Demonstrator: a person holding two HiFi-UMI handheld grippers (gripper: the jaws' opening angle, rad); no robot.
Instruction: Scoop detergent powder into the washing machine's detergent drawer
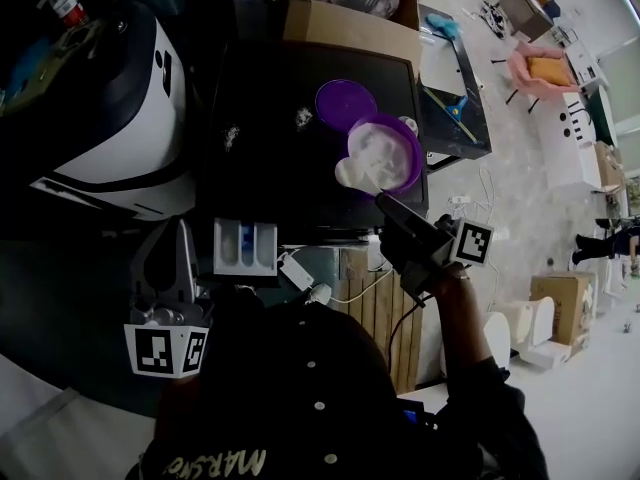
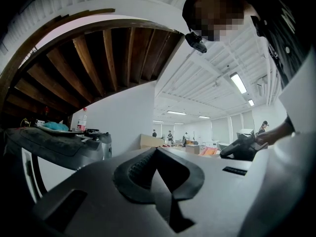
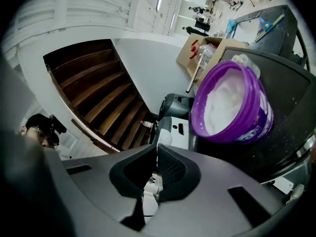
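Observation:
A purple tub (image 1: 392, 148) of white detergent powder stands open on the black top of the washing machine (image 1: 270, 178), with its purple lid (image 1: 345, 101) lying just behind it. My right gripper (image 1: 387, 202) is shut on the handle of a white scoop (image 1: 354, 173), whose bowl sits at the tub's near rim. In the right gripper view the tub (image 3: 232, 105) is up and to the right of the jaws (image 3: 157, 144). The white detergent drawer (image 1: 245, 247) is pulled out below the machine's front edge. My left gripper (image 1: 182, 230) is just left of it, shut and empty (image 2: 157, 150).
Small spills of powder (image 1: 303, 118) dot the machine top. A white appliance (image 1: 110, 118) stands to the left, a cardboard box (image 1: 350, 23) with bottles behind. Cables and a wooden panel (image 1: 375, 308) lie below the machine's front edge.

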